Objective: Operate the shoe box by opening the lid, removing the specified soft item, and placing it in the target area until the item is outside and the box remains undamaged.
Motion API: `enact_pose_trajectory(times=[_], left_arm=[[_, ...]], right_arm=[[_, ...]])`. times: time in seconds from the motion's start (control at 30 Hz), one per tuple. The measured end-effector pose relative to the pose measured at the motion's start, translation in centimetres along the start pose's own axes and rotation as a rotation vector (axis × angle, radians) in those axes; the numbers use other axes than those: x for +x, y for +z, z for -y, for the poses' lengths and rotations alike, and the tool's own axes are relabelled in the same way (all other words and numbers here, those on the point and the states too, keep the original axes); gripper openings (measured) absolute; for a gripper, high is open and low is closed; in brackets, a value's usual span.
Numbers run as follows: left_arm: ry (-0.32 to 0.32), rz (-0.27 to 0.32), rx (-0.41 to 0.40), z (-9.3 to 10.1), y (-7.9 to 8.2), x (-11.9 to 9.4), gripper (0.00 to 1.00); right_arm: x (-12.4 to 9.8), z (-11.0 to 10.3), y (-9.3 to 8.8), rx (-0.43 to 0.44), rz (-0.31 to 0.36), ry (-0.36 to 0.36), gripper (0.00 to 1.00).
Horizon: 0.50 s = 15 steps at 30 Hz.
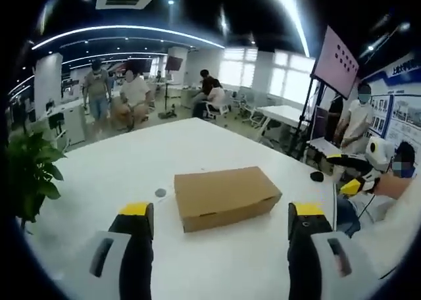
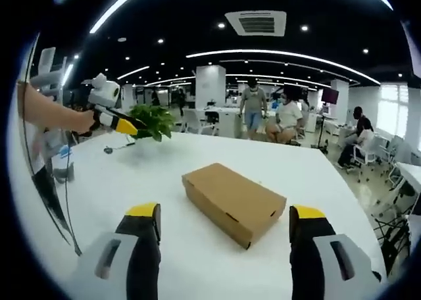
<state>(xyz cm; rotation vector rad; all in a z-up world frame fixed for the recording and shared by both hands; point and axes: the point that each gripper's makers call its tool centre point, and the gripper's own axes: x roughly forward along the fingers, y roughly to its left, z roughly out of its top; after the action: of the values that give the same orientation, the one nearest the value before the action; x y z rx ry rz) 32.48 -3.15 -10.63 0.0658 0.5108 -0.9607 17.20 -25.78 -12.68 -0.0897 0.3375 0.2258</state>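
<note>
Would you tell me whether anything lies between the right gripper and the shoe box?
In the right gripper view, only bare white table lies between the open right gripper and the closed cardboard shoe box.

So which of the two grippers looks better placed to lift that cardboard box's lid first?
Probably the left gripper. In its view the closed shoe box lies square between its open jaws, long side facing it. The right gripper meets the box corner-on. Which edge carries the lid's opening I cannot tell.
</note>
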Motion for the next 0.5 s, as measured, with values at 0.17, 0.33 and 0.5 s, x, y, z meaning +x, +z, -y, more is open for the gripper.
enact_pose_trajectory(times=[0.17, 0.33, 0.5], left_arm=[[-0.019, 0.032, 0.054, 0.2, 0.6, 1.1, 0.99], [-0.003, 0.054, 0.028, 0.0, 0.4, 1.6, 0.99], [0.014, 0.043, 0.058, 0.2, -0.5, 1.9, 0.99]], right_arm=[[-0.1, 0.8, 0.7, 0.009, 0.039, -0.026, 0.92], [0.0, 1.3, 1.4, 0.055, 0.056, -0.035, 0.93], [0.5, 2.2, 1.7, 0.023, 0.054, -0.087, 0.93]])
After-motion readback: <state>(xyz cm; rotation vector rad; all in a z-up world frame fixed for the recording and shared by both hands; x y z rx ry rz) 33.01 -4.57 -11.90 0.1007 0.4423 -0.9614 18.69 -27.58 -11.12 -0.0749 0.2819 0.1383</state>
